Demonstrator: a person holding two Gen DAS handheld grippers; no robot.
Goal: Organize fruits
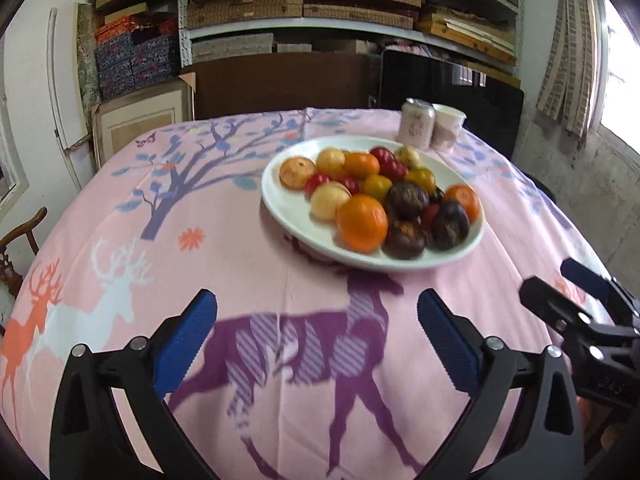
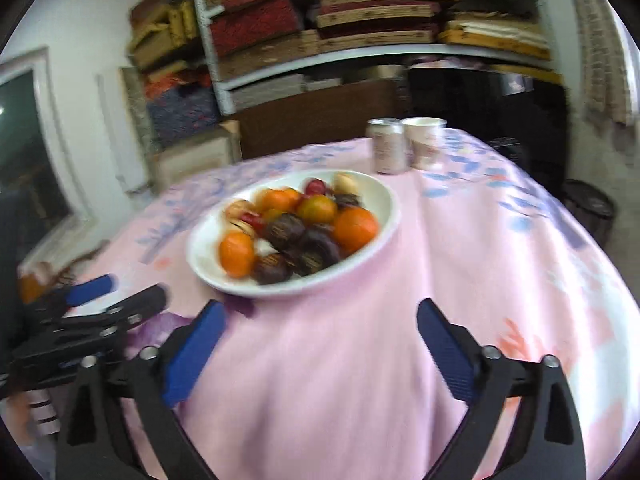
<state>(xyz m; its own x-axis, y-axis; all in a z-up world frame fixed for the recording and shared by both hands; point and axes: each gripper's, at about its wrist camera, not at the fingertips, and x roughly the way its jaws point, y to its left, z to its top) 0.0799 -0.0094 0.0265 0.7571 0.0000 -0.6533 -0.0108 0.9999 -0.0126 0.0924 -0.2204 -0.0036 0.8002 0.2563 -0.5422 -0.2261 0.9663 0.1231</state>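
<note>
A white plate [image 1: 280,204] stands on the pink deer-print tablecloth [image 1: 240,264], heaped with fruit: oranges [image 1: 362,222], dark brown round fruits [image 1: 406,200], small red ones [image 1: 318,182] and pale yellow ones [image 1: 328,200]. My left gripper [image 1: 318,304] hovers open over the cloth in front of the plate, nothing between its blue pads. The right gripper [image 1: 554,278] shows at the right edge. In the blurred right wrist view the plate [image 2: 384,200] lies ahead, and my right gripper [image 2: 322,310] is open and empty before it. The left gripper [image 2: 134,288] sits low on the left.
A drink can [image 1: 418,122] and a paper cup [image 1: 448,126] stand behind the plate near the table's far edge. Shelves stacked with boxes [image 1: 304,4] fill the back wall. A wooden chair [image 1: 20,248] is at the left and a window [image 1: 620,72] at the right.
</note>
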